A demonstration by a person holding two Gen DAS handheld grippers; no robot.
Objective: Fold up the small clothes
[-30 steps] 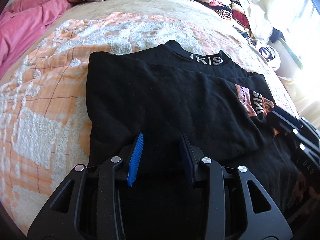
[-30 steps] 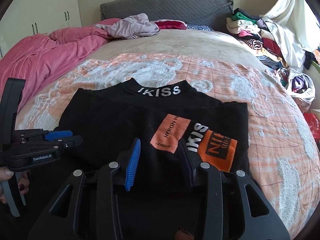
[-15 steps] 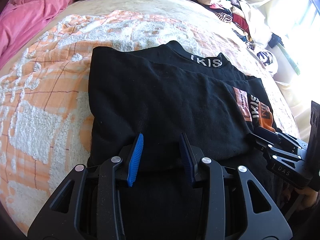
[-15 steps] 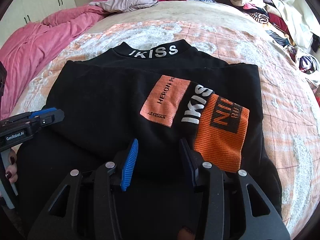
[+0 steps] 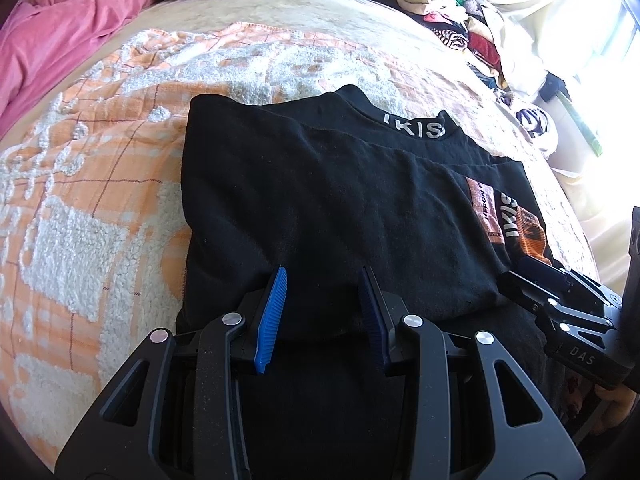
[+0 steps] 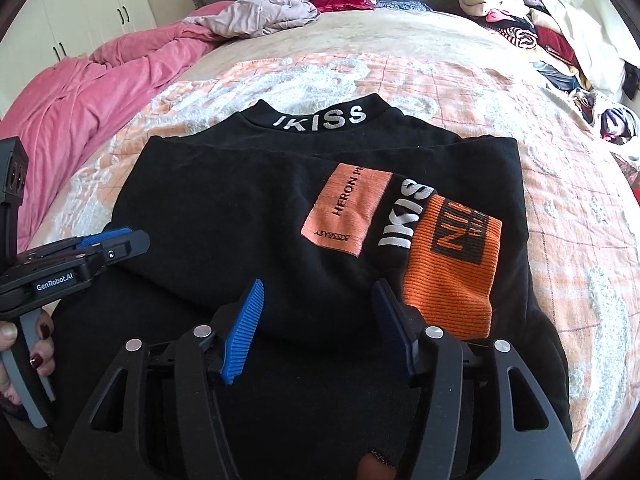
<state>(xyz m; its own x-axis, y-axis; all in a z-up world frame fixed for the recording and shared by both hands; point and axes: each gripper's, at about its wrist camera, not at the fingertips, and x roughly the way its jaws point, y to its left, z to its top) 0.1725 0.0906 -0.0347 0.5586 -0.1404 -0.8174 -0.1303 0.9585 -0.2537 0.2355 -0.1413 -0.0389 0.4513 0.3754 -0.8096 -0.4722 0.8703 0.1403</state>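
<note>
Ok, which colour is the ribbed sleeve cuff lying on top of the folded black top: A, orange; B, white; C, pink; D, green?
A: the ribbed cuff lying across the black top is orange with a black printed block, just ahead of the right gripper, whose jaws are opening with no cloth pinched between them.

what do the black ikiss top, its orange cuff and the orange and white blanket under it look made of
Black IKISS top: soft matte knit, probably cotton jersey; it creases softly and shows no sheen.
Orange cuff: ribbed knit, with fine parallel ridges visible.
Orange and white blanket: fluffy, towel-like pile, possibly terry or chenille; its white patches stand up in nubby tufts.
</note>
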